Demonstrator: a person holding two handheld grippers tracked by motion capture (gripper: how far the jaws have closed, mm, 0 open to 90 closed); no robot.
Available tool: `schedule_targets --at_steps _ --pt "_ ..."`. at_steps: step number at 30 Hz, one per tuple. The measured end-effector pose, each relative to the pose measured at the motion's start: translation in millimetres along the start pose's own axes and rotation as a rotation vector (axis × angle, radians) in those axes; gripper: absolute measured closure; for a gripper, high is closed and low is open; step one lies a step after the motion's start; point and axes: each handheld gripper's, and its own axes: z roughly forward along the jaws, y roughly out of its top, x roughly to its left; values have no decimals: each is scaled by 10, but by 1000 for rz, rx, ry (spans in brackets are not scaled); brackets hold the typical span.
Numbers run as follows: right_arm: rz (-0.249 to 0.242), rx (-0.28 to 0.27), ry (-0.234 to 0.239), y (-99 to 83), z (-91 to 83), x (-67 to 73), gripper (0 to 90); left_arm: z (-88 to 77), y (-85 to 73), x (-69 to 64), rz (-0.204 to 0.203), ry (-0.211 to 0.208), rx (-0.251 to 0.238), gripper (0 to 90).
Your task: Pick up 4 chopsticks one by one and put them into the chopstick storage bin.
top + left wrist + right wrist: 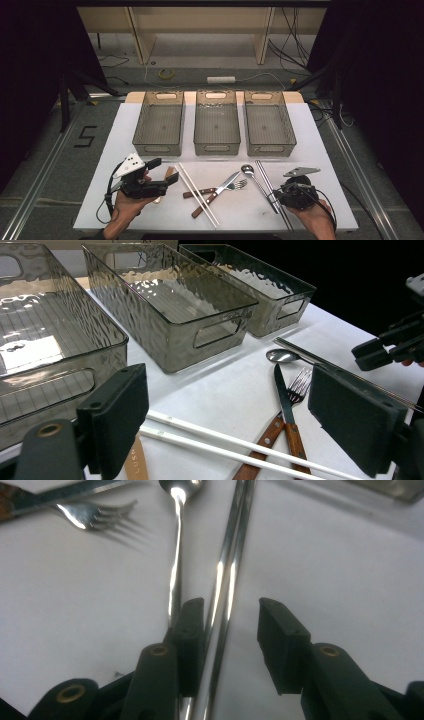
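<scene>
Right gripper [227, 617] low at worktop [310, 145] near-right edge, jaws part open astride metal chopsticks [226, 565], not clamped. Chopsticks lie beside spoon [175, 555], right of fork [239, 185] and knife [220, 192]. Left gripper [230, 425] wide open, empty, near-left above white chopsticks [210, 432].

A large dark numeral "5" [86, 136] is marked on the grey floor [60, 165] left of the desk. In the left gripper view, faint pale letters run along a light wooden handle [134, 460] lying on the desk; they look like "LUSN", though too small to be sure.
</scene>
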Motion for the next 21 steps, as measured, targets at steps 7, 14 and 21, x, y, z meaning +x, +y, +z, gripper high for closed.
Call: schedule_targets --at_steps 7,14,21 --pt "7 44 9 -13 78 -9 699 5 -1 -5 2 -1 1 159" --pt "25 65 14 -25 132 -34 758 5 -1 -6 2 1 1 159" --pt "18 81 5 -30 169 -11 784 6 -2 -8 5 1 2 159"
